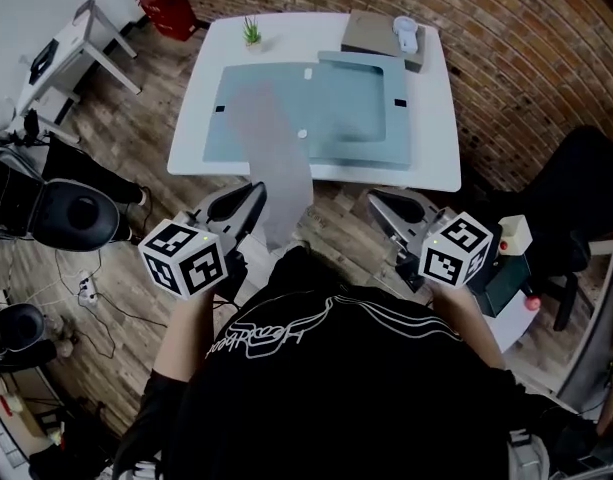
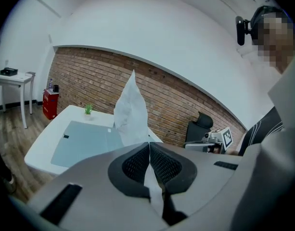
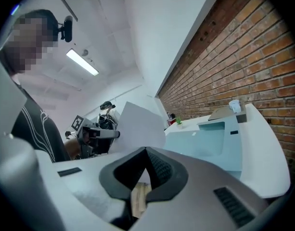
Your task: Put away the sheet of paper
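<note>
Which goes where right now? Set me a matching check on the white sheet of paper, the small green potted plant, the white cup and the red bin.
Things:
1. white sheet of paper
2. small green potted plant
3. white cup
4. red bin

Places:
A. on the wooden floor, beyond the table's far left corner
B. on the flat grey box at the table's far right corner
C. pinched in the shut left gripper
D. on the white table, far left part

Pairs: 1-C, 2-D, 3-B, 4-A
</note>
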`<state>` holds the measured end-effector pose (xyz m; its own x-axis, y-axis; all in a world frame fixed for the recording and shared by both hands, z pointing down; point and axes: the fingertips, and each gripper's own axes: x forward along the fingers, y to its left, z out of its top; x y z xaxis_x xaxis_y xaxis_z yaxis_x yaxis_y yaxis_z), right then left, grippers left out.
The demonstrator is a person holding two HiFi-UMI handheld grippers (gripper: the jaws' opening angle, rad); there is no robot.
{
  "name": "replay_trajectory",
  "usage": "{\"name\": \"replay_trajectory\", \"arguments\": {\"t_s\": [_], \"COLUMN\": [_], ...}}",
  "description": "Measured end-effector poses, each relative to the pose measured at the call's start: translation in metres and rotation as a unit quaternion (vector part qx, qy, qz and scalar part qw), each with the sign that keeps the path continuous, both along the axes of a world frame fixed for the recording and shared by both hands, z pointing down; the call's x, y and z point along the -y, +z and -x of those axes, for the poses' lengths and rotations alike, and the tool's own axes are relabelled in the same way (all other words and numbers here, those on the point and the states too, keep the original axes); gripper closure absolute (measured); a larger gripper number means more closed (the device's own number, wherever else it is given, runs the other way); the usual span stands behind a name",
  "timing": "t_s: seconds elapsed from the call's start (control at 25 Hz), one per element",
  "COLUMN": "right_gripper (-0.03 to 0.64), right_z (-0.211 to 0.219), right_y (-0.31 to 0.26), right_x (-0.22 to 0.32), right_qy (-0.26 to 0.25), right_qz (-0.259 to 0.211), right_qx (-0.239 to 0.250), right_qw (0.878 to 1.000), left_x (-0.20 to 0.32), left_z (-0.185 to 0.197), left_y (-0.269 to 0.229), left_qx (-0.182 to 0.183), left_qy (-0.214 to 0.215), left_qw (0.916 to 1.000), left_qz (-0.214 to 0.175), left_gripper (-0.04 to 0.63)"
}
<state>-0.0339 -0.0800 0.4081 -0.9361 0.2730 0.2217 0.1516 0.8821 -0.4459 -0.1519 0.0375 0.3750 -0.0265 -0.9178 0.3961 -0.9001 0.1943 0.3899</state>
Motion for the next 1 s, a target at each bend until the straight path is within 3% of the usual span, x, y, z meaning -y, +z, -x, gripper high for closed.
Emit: {"name": "replay_trajectory", "arguments": {"t_s": [0.24, 0.4, 0.56, 0.72, 0.88, 1.0], "right_gripper": [0.615, 0.615, 0.615, 0.615, 0.615, 0.615], "right_z": [0.04, 0.07, 0.087, 0.094, 0.099, 0.103], "right_y": [-0.002, -0.011, -0.013, -0.005, -0.001, 0.007], "right_x": [0.022, 0.037, 0.048, 0.054, 0.062, 0.064], "right_qy": [0.02, 0.043, 0.072, 0.101, 0.141, 0.163], "right_qz": [0.001, 0.007, -0.004, -0.002, 0.026, 0.02], "right_qx": [-0.01, -0.005, -0.009, -0.024, -0.022, -0.03], "right_qw": [1.0, 0.999, 0.997, 0.995, 0.989, 0.986], "left_x": [0.026, 0.047, 0.065, 0.075, 0.09, 0.1], "left_z": [0.041, 0.083, 0.114, 0.134, 0.148, 0.157], "left_y": [-0.028, -0.019, -0.001, 0.014, 0.018, 0.022], "left_qx": [-0.018, -0.023, -0.055, -0.106, -0.158, -0.182], "left_qy": [0.073, 0.088, 0.107, 0.126, 0.162, 0.182], "left_qw": [0.9966, 0.9956, 0.9927, 0.9861, 0.9729, 0.9646], "left_qz": [-0.035, -0.018, -0.012, -0.021, -0.048, -0.058], "left_gripper": [0.565, 0.565, 0.565, 0.565, 0.565, 0.564]}}
